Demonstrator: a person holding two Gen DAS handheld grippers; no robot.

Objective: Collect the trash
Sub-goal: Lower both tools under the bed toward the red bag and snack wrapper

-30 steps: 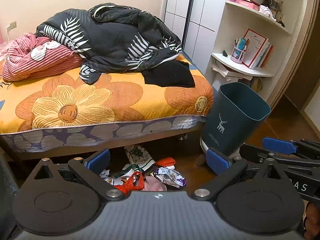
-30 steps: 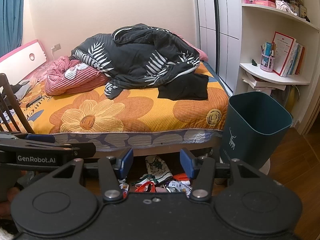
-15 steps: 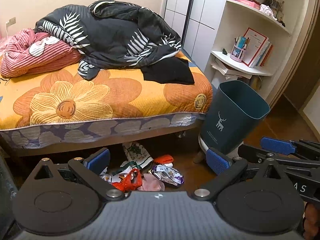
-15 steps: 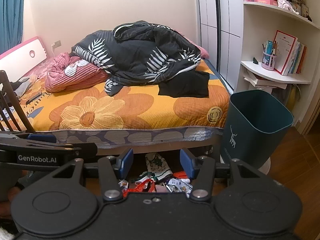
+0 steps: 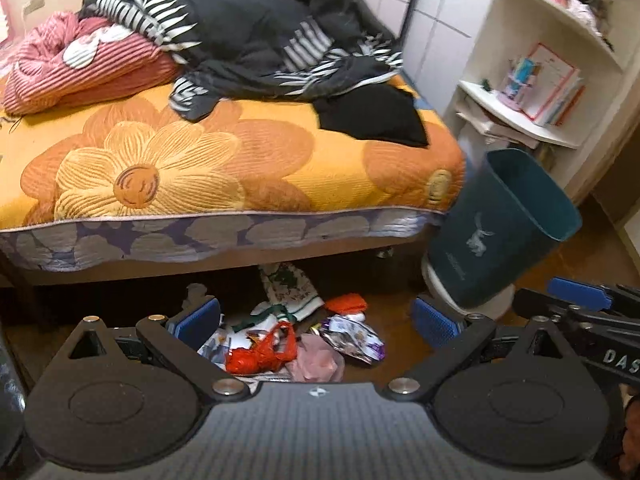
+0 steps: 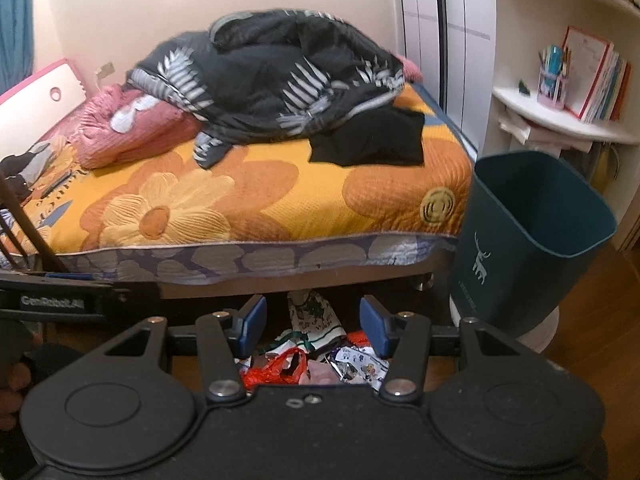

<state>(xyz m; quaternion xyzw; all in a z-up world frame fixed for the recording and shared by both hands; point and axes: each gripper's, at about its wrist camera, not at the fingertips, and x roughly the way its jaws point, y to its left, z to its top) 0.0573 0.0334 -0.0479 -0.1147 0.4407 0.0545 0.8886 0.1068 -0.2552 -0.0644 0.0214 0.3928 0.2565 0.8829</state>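
A pile of trash lies on the floor at the bed's edge: a red plastic bag [image 5: 260, 354], a pink wrapper [image 5: 316, 362], a silvery purple wrapper [image 5: 354, 338], an orange piece [image 5: 346, 302] and a white-green printed bag [image 5: 290, 284]. The red bag also shows in the right wrist view [image 6: 276, 368]. A dark teal bin [image 5: 500, 228] with a deer logo stands right of the pile, seen also in the right wrist view [image 6: 528, 236]. My left gripper [image 5: 316, 320] is open and empty above the pile. My right gripper [image 6: 312, 324] is open and empty, also above it.
A bed [image 6: 260, 200] with an orange flowered cover carries a dark leaf-print quilt [image 6: 272, 76], a pink blanket [image 6: 132, 128] and a black garment [image 6: 372, 140]. White shelves [image 6: 560, 120] with books stand behind the bin. A wooden chair [image 6: 16, 216] is at the left.
Both grippers have moved forward and down toward the trash pile. The bed and bin look closer. Both stay open and empty.
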